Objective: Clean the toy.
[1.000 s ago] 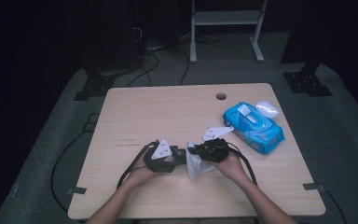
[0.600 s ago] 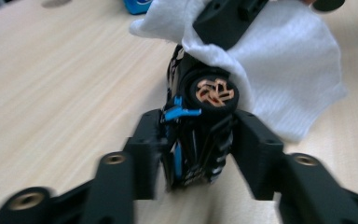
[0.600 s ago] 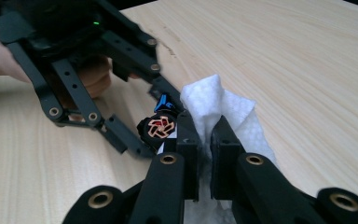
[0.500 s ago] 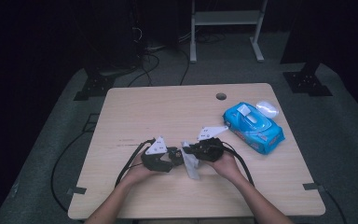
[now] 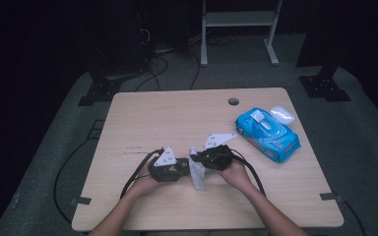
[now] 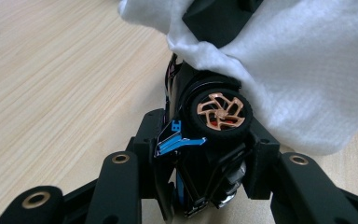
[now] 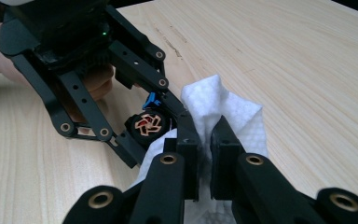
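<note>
Two grippers meet low in the centre of the high view: the left gripper (image 5: 177, 166) and the right gripper (image 5: 203, 160) nearly touch, with a white wipe (image 5: 197, 173) hanging between them over the table (image 5: 152, 113). A blue wipes pack (image 5: 267, 133) lies at centre right, well apart from the hands.

In the left gripper view, the jaws rise from the bottom and are pressed against a small toy car (image 6: 205, 140), black with a copper-spoked wheel (image 6: 220, 111) facing the camera at mid-frame. The wipe drapes from the upper right and touches the tyre.

In the right gripper view, the jaws at lower centre pinch a fold of the wipe, which stands bunched above them. The car (image 7: 149, 124) sits just left of the cloth, held in the left gripper that fills the upper left.

This looks like wiping the car clean. The likely risks: the thin fold could slip out of the right jaws under a hard rub, or sideways pressure could twist the car loose from the left jaws, since the hold appears to be on a narrow part of its body.
</note>
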A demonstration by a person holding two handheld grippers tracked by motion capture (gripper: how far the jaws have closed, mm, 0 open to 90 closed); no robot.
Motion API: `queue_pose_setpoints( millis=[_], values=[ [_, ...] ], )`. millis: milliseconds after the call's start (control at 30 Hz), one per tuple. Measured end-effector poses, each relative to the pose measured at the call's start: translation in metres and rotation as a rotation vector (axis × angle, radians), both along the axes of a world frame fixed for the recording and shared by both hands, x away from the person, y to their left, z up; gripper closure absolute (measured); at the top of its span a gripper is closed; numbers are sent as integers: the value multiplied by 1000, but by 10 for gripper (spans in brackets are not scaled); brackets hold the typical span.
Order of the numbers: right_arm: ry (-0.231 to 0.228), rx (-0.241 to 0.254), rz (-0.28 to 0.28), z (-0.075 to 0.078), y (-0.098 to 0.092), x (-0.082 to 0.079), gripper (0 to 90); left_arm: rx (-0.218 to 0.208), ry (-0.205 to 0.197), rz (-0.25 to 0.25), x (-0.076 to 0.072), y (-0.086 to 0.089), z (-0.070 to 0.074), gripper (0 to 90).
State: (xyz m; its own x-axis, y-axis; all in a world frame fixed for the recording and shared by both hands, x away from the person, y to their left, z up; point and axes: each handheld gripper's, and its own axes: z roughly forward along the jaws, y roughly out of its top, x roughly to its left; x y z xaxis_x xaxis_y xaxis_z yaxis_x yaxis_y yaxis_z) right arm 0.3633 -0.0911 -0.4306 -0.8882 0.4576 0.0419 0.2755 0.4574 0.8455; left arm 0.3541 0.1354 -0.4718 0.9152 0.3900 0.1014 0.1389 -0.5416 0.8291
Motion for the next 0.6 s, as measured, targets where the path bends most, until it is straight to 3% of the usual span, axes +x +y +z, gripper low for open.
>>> queue_pose_setpoints(
  millis=[200,333,600],
  values=[
    [17,31,56,-2,20,-6,842,-8,1,-3,0,0,-1,573],
    [5,22,63,-2,23,-7,842,-19,9,1,0,1,-2,575],
    [-10,-7,-29,1,-1,1,843,-26,19,13,1,0,-2,575]
  ],
)
